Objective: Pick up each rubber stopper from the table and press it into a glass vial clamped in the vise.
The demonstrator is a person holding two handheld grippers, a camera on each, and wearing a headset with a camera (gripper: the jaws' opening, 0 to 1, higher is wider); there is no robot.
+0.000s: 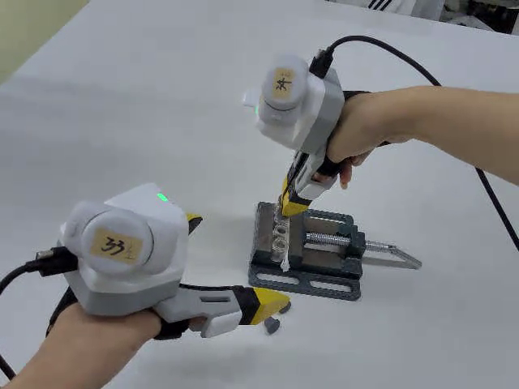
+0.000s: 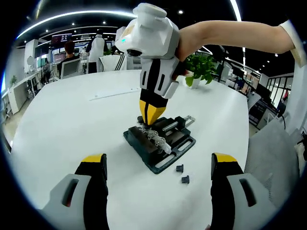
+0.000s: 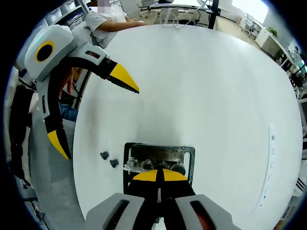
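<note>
Now our left tongs hang wide open near two loose stoppers on the tabletop; farther right, our right tongs, closed, rest tip-down on the vials in the vise. At least two stoppers are left; some vials look plugged.

Low on the left, white-and-grey yellow-tipped left tool gripped level at the end of a bare left forearm, jaws spread wide; matching right tool pointed steeply downward from an outstretched right forearm, jaws closed together.
</note>
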